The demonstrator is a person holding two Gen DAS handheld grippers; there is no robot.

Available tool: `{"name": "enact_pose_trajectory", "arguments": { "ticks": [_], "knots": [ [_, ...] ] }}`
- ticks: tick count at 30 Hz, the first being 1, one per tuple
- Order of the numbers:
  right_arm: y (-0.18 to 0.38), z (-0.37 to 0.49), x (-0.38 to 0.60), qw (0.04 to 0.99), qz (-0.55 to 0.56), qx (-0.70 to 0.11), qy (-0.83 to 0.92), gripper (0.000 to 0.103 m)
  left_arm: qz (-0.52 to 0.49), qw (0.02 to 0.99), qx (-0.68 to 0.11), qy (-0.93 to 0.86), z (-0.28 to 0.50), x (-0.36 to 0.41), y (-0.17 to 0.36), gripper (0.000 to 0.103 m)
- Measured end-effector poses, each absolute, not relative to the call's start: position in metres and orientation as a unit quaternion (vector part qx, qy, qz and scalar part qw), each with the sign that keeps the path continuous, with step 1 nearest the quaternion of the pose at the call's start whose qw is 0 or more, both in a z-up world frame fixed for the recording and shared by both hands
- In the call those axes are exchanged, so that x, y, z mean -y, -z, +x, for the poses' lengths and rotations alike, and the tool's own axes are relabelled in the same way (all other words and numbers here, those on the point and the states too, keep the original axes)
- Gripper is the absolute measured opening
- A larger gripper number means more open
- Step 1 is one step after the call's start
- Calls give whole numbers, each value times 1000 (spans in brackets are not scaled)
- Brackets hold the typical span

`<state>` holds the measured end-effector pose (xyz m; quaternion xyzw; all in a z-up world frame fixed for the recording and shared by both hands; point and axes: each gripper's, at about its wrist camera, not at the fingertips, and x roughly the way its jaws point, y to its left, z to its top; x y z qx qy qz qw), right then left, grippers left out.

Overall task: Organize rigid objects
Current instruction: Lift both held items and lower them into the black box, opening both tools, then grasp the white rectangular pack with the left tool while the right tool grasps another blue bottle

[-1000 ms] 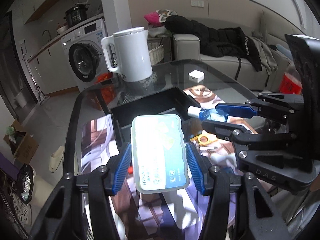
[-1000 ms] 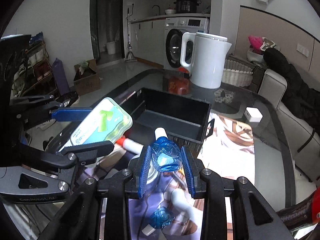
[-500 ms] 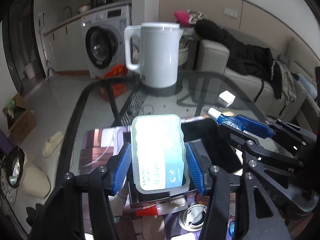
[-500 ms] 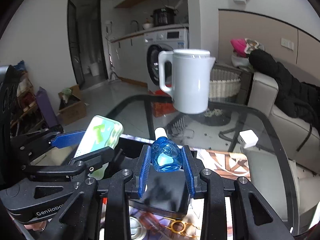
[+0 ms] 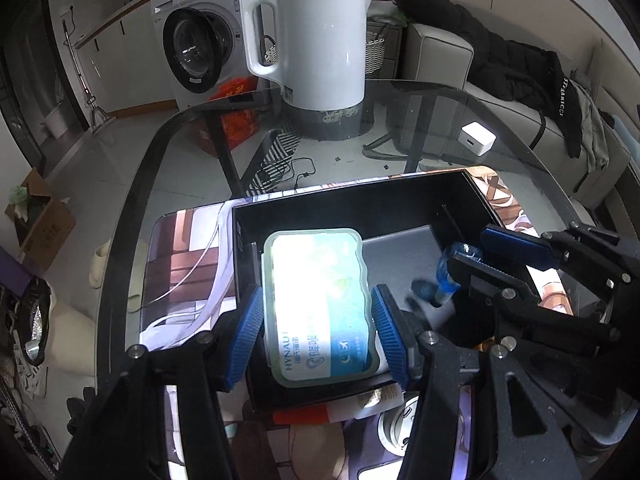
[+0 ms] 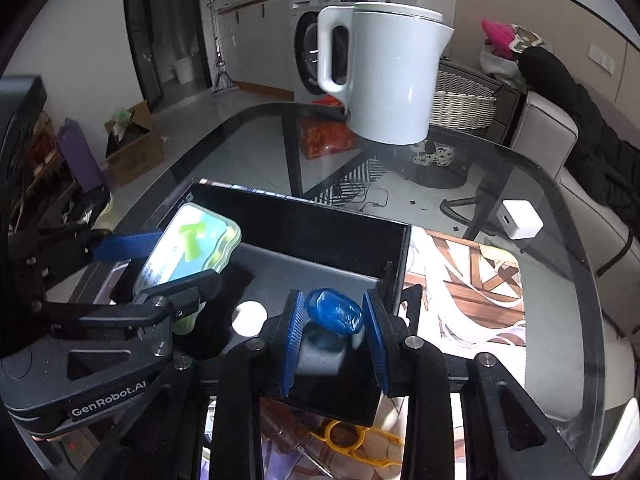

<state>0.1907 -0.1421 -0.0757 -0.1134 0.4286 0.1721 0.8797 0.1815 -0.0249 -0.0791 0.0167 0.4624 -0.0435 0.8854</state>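
**Both tongs loaded over the black bin**

Left gripper (image 5: 318, 330): my blue pads are closed partway onto the long sides of one flat pale-green case (image 5: 320, 308) with a printed label; it is gripped near its label end and sticks out ahead of the pads, over the left part of the black bin (image 5: 360, 208). I cannot tell whether the case touches the bin floor.

Right gripper (image 6: 331, 330): my pads are drawn in narrow around one small blue bottle (image 6: 335, 316). The bottle points down into the right part of the bin, between the pads; its lower end is blurred, so contact with the floor is unclear.

Count, task things: 1 case, 1 bottle, 1 bin, 2 grippers.

Count, others: 1 white kettle (image 5: 320, 40) standing upright on the glass table (image 5: 520, 152) beyond the bin; 1 small white cube (image 6: 522, 219) on the glass to the right, well apart from the bin; 1 printed mat (image 6: 472, 280) under the bin; 1 yellow ring-shaped piece (image 6: 348, 440) on the mat at the bin's near wall.
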Motion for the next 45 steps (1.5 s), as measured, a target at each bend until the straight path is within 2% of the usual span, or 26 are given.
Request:
{"name": "enact_pose_trajectory", "arguments": {
  "ticks": [10, 14, 19, 20, 22, 23, 27, 29, 31, 33, 37, 42, 45],
  "knots": [
    [75, 188, 146, 882, -110, -424, -172, 32, 12, 890, -454, 45, 170, 22, 75, 57],
    [73, 185, 149, 884, -104, -420, -178, 32, -1, 883, -465, 64, 168, 19, 71, 65],
    [67, 180, 154, 891, -90, -407, -181, 33, -32, 886, -456, 81, 160, 12, 60, 82],
    [64, 177, 156, 895, -87, -399, -180, 34, -24, 893, -443, 76, 155, 13, 56, 83],
    [57, 173, 159, 901, -79, -386, -182, 45, 14, 909, -414, 44, 148, 18, 44, 83],
    [52, 170, 161, 905, -73, -377, -184, 47, 39, 916, -398, 25, 144, 22, 38, 83],
    [32, 155, 168, 920, -59, -342, -182, 49, 41, 935, -351, 25, 127, 19, 19, 83],
    [21, 146, 171, 927, -55, -324, -179, 54, 36, 940, -340, 24, 121, 14, 12, 83],
    [10, 136, 176, 933, -45, -306, -182, 69, 32, 938, -343, 25, 118, 8, 8, 83],
    [-6, 119, 181, 942, -37, -277, -184, 78, 12, 929, -365, 51, 117, 2, 5, 82],
    [-25, 91, 183, 952, -45, -247, -174, 88, -10, 923, -378, 74, 108, 1, 1, 82],
    [-19, 80, 183, 938, -36, -294, -180, 90, -3, 914, -395, 95, 93, 11, 3, 82],
    [-3, 82, 188, 915, -19, -362, -180, 90, 4, 902, -422, 94, 85, 20, 12, 82]
  ]
}}
